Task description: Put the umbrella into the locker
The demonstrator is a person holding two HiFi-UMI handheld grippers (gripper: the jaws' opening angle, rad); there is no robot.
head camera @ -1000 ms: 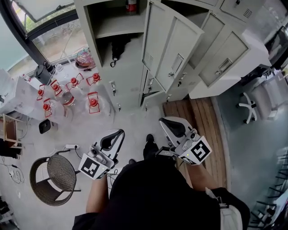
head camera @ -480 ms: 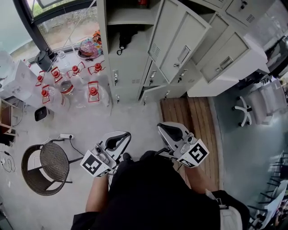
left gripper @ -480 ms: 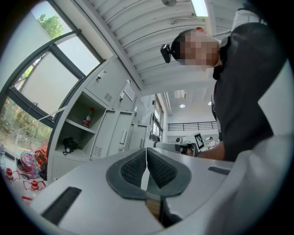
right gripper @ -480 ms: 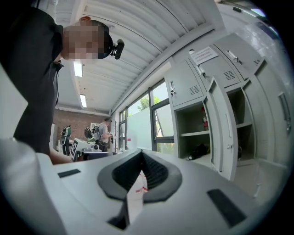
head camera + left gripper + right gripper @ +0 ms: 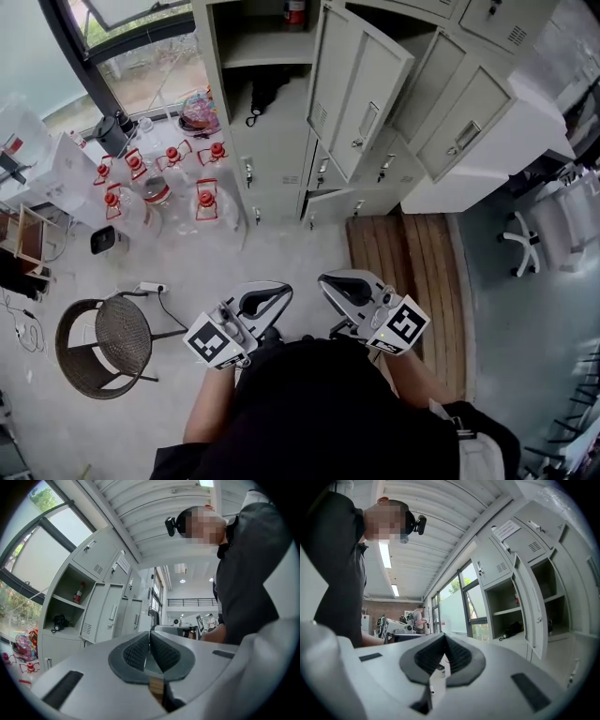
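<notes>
Left gripper (image 5: 267, 300): bottom middle of the head view, right up against the person's dark top. Jaws pressed together, nothing in them.
Right gripper (image 5: 339, 287): just to the right of it, tips near the left one's. Jaws closed too, and empty.
Wicker chair (image 5: 111, 342): lower left on the concrete floor, with a power strip (image 5: 150, 288) just above it.
Wooden pallet (image 5: 412, 272): right of centre, lying at the foot of the lockers.
Jugs (image 5: 206, 202): a bunch of clear ones with red caps, left of centre, beside the locker's base and below the window.
Locker (image 5: 214, 75): grey, along the top of the frame, with its tall door (image 5: 361, 89) swung wide open.
Umbrella (image 5: 265, 94): black and bundled up, lying inside the open compartment at top centre, under the shelf. Its strap loop is toward the front edge, and it's well apart from both grippers.
Red bottle (image 5: 295, 11): stands on the shelf above the umbrella, at the very top edge.
</notes>
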